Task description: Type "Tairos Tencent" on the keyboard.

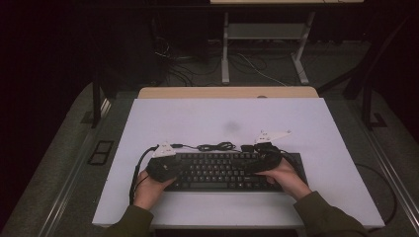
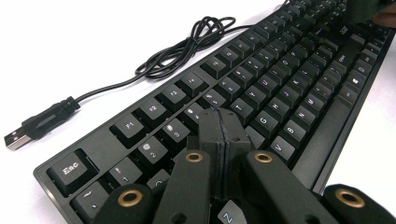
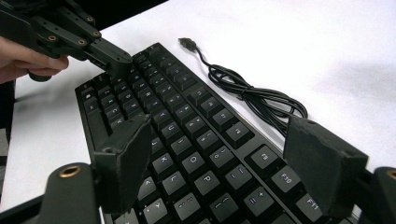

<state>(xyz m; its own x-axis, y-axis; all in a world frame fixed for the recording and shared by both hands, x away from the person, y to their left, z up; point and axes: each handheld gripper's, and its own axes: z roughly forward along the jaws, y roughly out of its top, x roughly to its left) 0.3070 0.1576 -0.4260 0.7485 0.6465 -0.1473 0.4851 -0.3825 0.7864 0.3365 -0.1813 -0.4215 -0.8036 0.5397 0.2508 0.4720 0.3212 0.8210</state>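
The left claw was seen pressed fully closed, empty, its tips over the left keys of a black keyboard. The right claw was held wide open, empty, above the keyboard's right end. The keyboard was laid on the white table, its coiled cable just behind it.
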